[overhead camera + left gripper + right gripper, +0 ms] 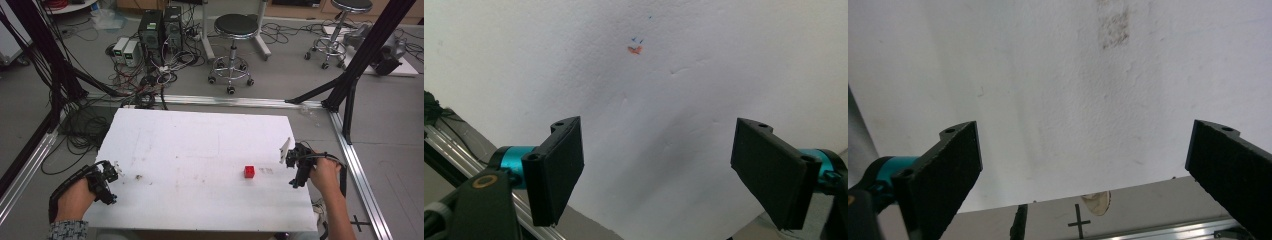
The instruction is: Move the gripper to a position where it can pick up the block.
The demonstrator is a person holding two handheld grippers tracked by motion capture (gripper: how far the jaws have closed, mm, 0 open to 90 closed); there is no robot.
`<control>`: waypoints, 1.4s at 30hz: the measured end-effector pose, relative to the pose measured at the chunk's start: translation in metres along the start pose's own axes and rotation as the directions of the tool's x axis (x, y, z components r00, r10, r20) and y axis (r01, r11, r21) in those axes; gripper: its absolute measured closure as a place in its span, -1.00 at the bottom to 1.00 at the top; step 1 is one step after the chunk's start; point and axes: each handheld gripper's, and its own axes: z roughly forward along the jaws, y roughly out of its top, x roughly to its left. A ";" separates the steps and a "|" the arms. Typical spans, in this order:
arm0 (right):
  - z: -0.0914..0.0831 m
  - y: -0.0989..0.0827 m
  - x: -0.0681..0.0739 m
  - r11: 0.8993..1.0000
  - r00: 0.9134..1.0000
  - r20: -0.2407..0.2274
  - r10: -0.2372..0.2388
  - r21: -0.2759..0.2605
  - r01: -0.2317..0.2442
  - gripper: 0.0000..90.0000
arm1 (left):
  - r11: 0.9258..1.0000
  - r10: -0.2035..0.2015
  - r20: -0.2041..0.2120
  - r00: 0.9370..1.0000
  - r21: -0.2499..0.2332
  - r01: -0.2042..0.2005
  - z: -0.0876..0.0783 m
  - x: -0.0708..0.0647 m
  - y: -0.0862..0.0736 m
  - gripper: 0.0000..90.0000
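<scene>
Jaws wide, empty on both: left gripper [111, 178], right gripper [295, 162] near red cube [249, 171], white table [200, 150].

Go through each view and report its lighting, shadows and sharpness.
High view: even room light, the red cube casts barely any shadow on the white table, and the picture is slightly soft. Left gripper view: table texture crisp, the near jaws of the left tool dark. Right gripper view: flat light, faint smudge, right tool jaws somewhat blurred.

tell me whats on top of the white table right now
On the white table sits one small red cube, right of centre, plus a few faint marks and smudges. The board hides whatever lies beneath it. Both open grippers, left and right, sit at its side edges.
</scene>
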 end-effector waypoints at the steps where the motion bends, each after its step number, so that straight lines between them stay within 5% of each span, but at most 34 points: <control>1: -0.004 0.002 -0.002 1.000 1.000 0.009 -0.002 -0.002 0.002 -0.98 | 1.000 0.000 0.001 1.000 -0.004 0.000 0.000 0.000 0.000 -0.52; 10: -0.030 0.027 -0.017 0.999 0.998 0.047 -0.049 0.001 0.049 -0.98 | 1.000 -0.017 -0.004 1.000 -0.017 0.017 -0.005 0.002 -0.002 -0.52; 16: -0.029 0.048 -0.022 0.995 0.995 0.037 -0.096 0.007 0.096 -0.98 | 0.999 -0.018 0.000 1.000 -0.027 0.018 -0.005 0.003 -0.003 -0.52; 28: 0.007 0.095 -0.025 0.985 0.985 -0.015 -0.170 0.011 0.170 -0.98 | 0.999 -0.023 0.001 1.000 -0.044 0.023 -0.008 0.005 -0.006 -0.52; 42: 0.051 0.119 -0.018 0.976 0.974 -0.075 -0.212 0.028 0.215 -0.98 | 0.999 -0.029 0.006 1.000 -0.045 0.029 -0.006 0.005 -0.006 -0.52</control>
